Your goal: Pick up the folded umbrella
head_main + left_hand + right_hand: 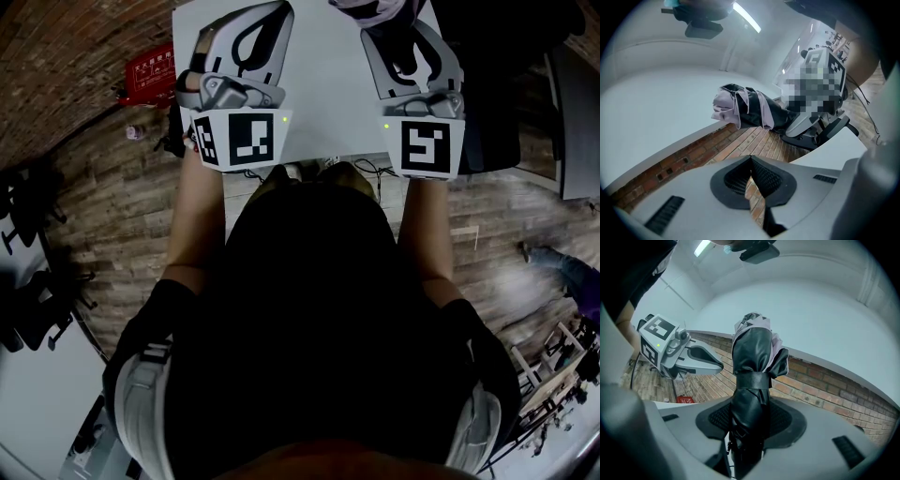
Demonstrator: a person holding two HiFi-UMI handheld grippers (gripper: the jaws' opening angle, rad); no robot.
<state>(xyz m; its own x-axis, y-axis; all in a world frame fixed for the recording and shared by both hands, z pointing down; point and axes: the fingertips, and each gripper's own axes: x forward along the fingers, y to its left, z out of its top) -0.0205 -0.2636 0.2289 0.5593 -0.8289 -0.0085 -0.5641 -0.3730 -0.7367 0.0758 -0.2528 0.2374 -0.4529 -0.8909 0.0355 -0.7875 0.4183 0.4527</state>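
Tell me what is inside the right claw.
The umbrella, black with lilac folds and a strap around it, is clamped in the right claw. Its lower end is covered by the claw, so the handle cannot be seen.

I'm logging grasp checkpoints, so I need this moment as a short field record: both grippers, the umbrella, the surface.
right gripper: shut on the folded black and lilac fabric umbrella, gripped below its black strap
left gripper: shut, nothing between the jaws
umbrella state: wrapped, sticking out past the jaws
surface: white table under both grippers
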